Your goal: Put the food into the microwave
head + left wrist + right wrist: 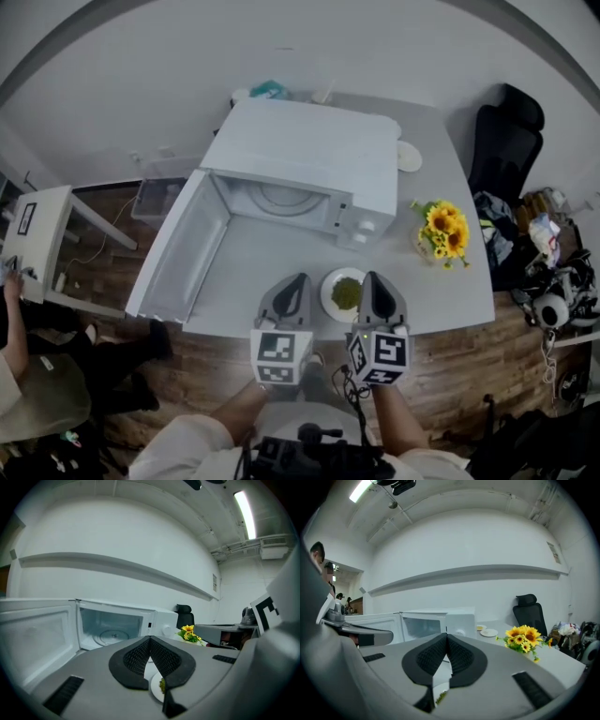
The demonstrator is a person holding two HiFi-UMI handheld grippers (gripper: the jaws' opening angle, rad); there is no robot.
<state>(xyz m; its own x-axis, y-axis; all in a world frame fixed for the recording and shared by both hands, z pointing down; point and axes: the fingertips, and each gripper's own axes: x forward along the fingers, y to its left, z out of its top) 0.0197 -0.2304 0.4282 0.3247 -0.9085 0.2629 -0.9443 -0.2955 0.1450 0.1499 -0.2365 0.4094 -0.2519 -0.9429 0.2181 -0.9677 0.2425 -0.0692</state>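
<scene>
A white plate with green food (345, 293) lies on the white table (244, 300), just in front of the white microwave (309, 169). The microwave door (178, 248) is swung wide open to the left, and the glass turntable (277, 199) inside is bare. My left gripper (297, 278) is shut and empty, just left of the plate. My right gripper (373, 276) is also shut and empty, at the plate's right edge. In the left gripper view the plate (156, 686) peeks out below the closed jaws (150, 638). In the right gripper view, part of it (438, 696) shows under the jaws (446, 634).
A vase of sunflowers (444, 232) stands right of the microwave. A small plate (409, 156) lies at the back right. A black chair (506, 141) is beyond the table's right end. A person (23, 366) sits at the left near a small white table (42, 234).
</scene>
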